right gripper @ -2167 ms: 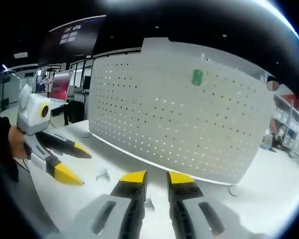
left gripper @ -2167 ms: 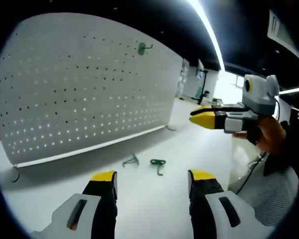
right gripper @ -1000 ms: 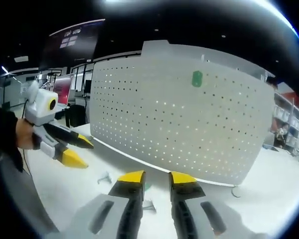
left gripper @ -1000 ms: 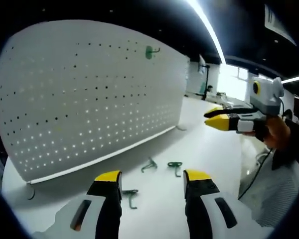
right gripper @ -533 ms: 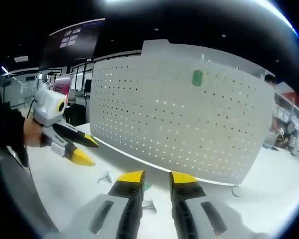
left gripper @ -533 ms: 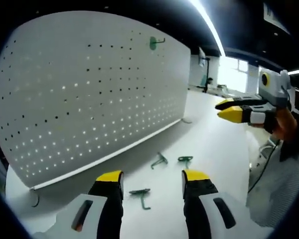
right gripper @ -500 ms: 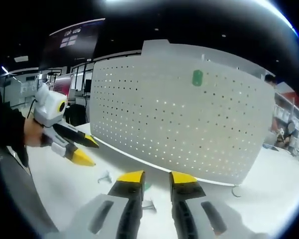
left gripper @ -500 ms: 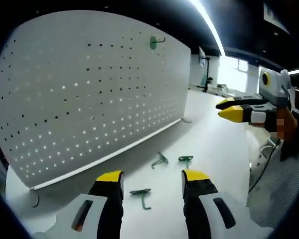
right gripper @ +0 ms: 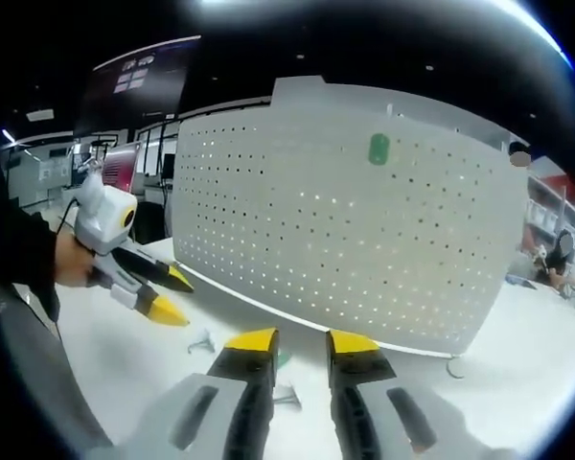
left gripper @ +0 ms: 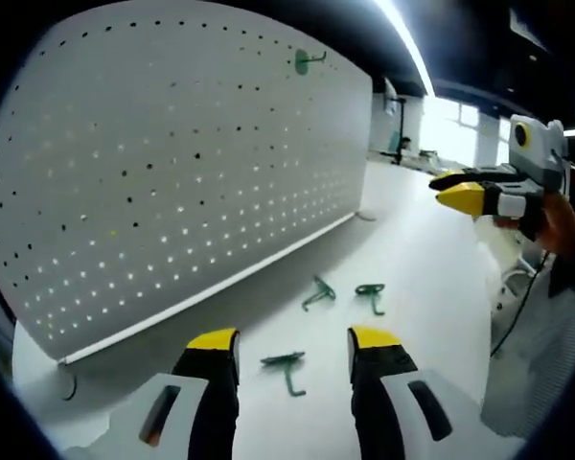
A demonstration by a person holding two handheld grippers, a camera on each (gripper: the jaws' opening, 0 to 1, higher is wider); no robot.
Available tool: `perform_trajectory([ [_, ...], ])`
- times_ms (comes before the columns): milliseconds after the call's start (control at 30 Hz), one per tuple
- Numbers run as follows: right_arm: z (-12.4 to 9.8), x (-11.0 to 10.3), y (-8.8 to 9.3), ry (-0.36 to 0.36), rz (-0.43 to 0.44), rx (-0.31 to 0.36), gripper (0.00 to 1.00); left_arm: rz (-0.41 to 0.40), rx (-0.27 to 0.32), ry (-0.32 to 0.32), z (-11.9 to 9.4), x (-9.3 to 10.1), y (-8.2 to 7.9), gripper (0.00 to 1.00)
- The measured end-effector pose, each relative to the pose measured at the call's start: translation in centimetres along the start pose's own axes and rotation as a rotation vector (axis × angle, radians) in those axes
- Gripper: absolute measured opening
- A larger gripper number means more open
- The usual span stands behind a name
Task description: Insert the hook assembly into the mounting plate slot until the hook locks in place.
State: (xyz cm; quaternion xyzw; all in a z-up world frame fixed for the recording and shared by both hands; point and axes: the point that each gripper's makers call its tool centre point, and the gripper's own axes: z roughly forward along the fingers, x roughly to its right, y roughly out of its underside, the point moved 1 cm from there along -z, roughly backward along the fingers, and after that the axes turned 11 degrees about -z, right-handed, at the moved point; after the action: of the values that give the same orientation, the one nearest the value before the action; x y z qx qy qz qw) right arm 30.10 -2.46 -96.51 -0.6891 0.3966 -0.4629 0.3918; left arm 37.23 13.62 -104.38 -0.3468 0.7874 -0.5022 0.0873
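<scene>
The nearest hook (left gripper: 286,365) is small and lies flat on the white table (left gripper: 412,259), so the likely slip is the left gripper (left gripper: 292,341) pinching it crookedly or nudging it aside. That gripper's jaws stand wide apart, holding nothing, the hook just ahead between them. The right gripper (right gripper: 293,339) has its jaws slightly apart, also empty. The pegboard (left gripper: 172,163) rises beyond, one hook (left gripper: 307,60) already mounted high up.

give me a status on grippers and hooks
Left gripper open, empty, over nearest green hook. Right gripper open, empty. One hook already on the pegboard. Nothing blocking.
</scene>
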Motion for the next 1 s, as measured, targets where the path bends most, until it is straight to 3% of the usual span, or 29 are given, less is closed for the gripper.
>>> perform_trajectory([
  [567,0.1,0.2,0.3,-0.001,0.020,-0.006,0.18,0.086,-0.086,0.020,2.5,0.1,1.9,0.38],
  [1000,0.2,0.2,0.5,-0.007,0.030,-0.012,0.18,0.225,-0.153,0.045,4.1,0.2,2.7,0.27],
])
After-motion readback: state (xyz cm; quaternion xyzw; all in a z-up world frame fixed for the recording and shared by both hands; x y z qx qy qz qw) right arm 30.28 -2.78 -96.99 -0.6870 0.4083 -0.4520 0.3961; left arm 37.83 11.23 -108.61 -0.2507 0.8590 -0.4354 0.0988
